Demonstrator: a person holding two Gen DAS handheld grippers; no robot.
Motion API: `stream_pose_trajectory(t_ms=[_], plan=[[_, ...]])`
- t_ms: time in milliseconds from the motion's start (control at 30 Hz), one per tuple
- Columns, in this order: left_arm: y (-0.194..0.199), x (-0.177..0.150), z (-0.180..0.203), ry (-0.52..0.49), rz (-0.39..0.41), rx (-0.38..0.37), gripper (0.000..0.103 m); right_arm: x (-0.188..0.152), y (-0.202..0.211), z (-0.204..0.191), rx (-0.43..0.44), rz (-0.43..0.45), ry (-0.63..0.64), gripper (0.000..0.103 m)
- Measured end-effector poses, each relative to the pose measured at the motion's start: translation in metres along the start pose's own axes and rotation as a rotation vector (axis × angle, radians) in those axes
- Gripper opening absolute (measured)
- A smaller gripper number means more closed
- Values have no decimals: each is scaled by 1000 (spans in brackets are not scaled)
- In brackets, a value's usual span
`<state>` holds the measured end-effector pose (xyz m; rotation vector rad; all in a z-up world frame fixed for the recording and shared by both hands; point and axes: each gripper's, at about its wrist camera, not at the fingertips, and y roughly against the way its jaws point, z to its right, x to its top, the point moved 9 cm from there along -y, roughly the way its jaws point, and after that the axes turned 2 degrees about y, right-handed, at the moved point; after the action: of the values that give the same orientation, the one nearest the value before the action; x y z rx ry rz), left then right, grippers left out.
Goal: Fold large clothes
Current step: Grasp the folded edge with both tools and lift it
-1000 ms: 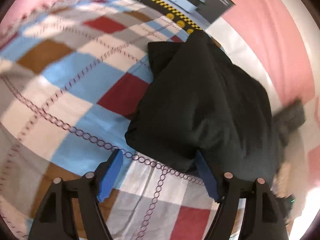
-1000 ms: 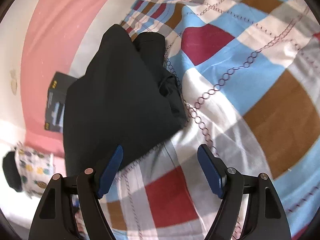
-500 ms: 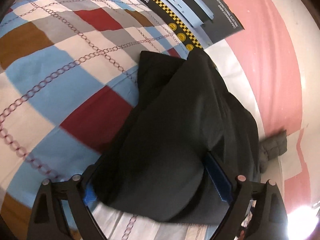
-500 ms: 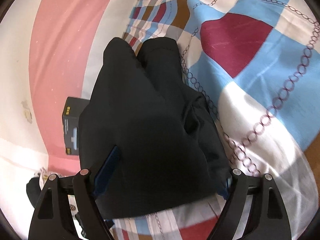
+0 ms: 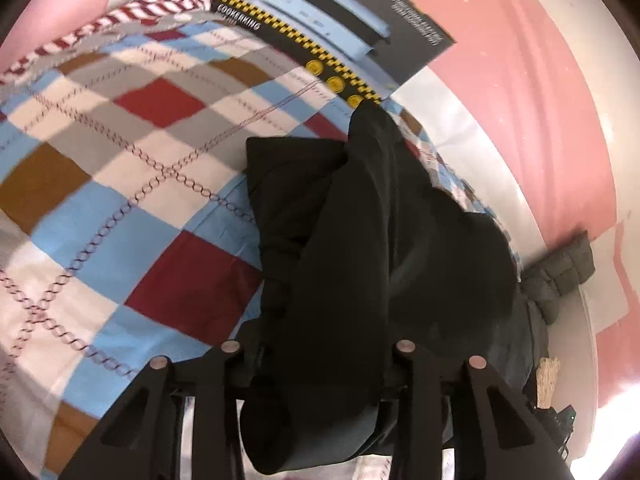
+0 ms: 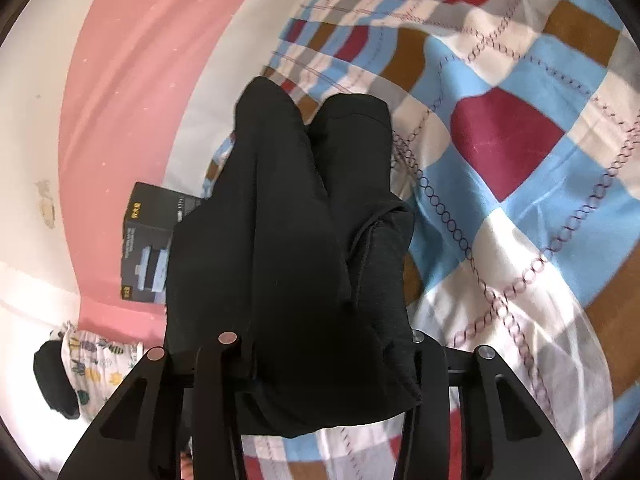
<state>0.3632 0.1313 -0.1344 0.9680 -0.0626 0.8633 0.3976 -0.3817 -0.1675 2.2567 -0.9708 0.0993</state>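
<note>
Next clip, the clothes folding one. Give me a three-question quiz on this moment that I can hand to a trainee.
1. True or false: the black garment lies partly on the checked bedspread.
2. What sits between the fingers of both the left tool and the right tool? A) a towel B) the black garment C) nothing
3. Fill in: the dark box printed with yellow circles rests at the bed's edge against the ____ wall.

Key: 1 true; 2 B, both tools' jaws are closing with bunched cloth between them; 3 pink.
</note>
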Motion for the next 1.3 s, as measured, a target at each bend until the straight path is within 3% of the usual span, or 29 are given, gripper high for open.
stream_pose_trajectory(t_ms=[200,433,567,733,900,1067,1200,1300], plan=[[58,-30,4,-42,-10,-32,37,-31,56,-2,23,-10,23,41],[123,-109,-25,-29,-52,-56,37,-94,118,36,2,-44,0,41],[153,-157,-47,-21,-73,-37,37,-134,146,55,-28,-70,-14,41],[173,-194,-66,-45,-93,-10,38,-169,162,82,-43,-100,-46,44],[166,-197,-72,-21,-130,5,46,-175,156,101,-48,-122,-129,61],[183,-193,-75,-17,-142,8,50,-172,171,94,-84,-104,-81,63],[212,-172,-76,-38,-54,10,53,-163,191,96,-119,-45,-62,68],[225,-151,-67,-58,7,-7,58,-142,210,89,-158,60,6,69]])
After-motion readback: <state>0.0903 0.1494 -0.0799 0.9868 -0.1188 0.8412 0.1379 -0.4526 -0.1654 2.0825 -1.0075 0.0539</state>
